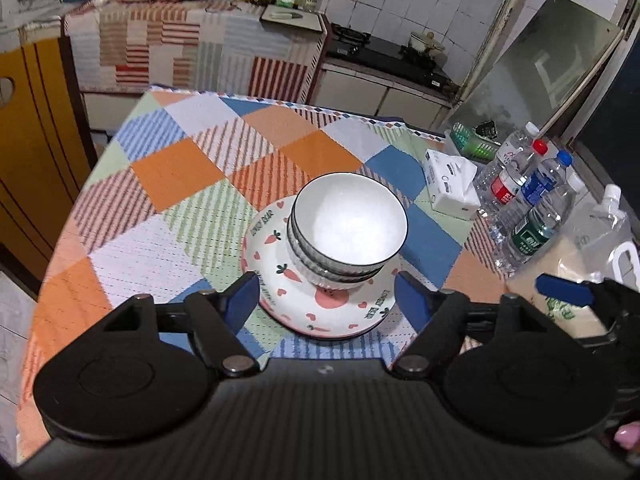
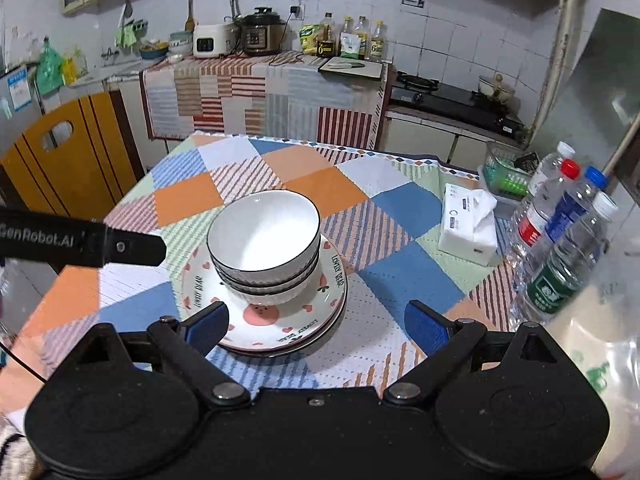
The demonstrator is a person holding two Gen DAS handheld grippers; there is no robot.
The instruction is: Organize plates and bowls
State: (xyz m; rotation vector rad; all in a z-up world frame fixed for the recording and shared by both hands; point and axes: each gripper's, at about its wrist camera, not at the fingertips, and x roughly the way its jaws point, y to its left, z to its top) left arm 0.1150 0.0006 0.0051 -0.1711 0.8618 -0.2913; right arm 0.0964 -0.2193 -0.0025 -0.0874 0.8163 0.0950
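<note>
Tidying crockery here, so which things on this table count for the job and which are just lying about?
Job: stacked bowls, patterned plates beneath them.
Lying about: tissue box, water bottles, green basket, pouch.

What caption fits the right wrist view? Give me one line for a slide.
Open right gripper above nested white bowls stacked on heart-patterned plates, checkered tablecloth.

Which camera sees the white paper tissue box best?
The right wrist view. There the white paper tissue box sits whole on the checked tablecloth, with its printed side and a tissue poking out the top. The left wrist view shows the same box too, but smaller and more squashed toward the edge.
</note>
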